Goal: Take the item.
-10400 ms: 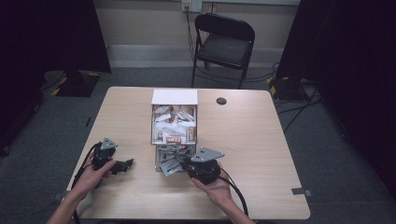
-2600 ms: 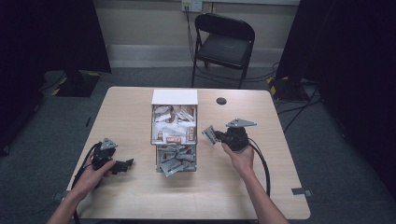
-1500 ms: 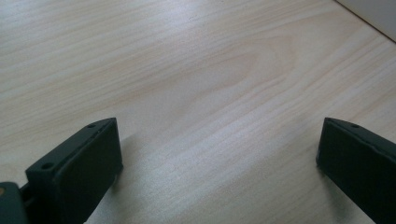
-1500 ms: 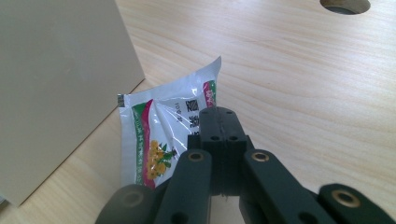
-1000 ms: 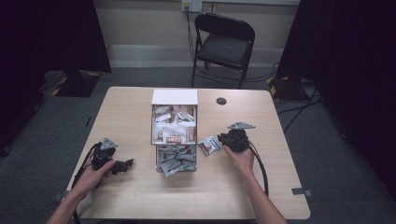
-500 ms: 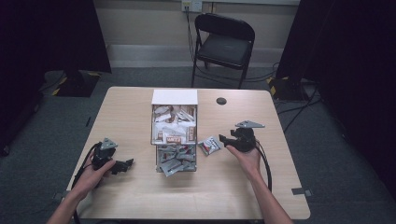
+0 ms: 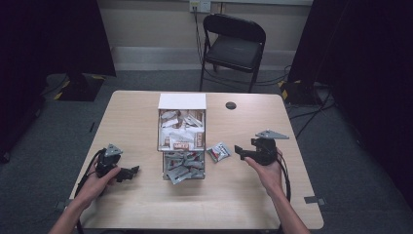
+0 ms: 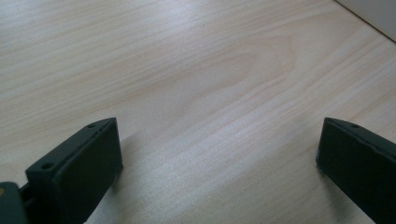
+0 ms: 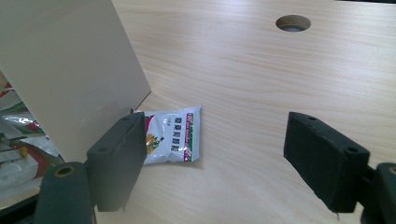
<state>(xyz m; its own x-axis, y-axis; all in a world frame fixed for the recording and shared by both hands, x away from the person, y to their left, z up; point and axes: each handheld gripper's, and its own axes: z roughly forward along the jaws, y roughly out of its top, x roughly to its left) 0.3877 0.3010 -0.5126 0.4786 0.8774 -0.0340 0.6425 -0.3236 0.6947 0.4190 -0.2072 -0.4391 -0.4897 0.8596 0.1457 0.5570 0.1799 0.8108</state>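
The high view takes in the whole surface (image 7: pixel 146 122): one box (image 7: pixel 181 127) of sachets at its middle, one loose sachet (image 7: pixel 218 152) lying flat just at the box's 4 o'clock, and one right tool (image 7: pixel 239 151) at the sachet's 3 o'clock. The right gripper view adds the sachet's (image 9: pixel 170 134) print, the box wall (image 9: pixel 70 70) and a cable hole (image 9: pixel 293 22) at 1 o'clock. Its jaws have just been opening and stand wide, holding nothing. The left tool (image 7: pixel 131 171) is wide over bare wood.
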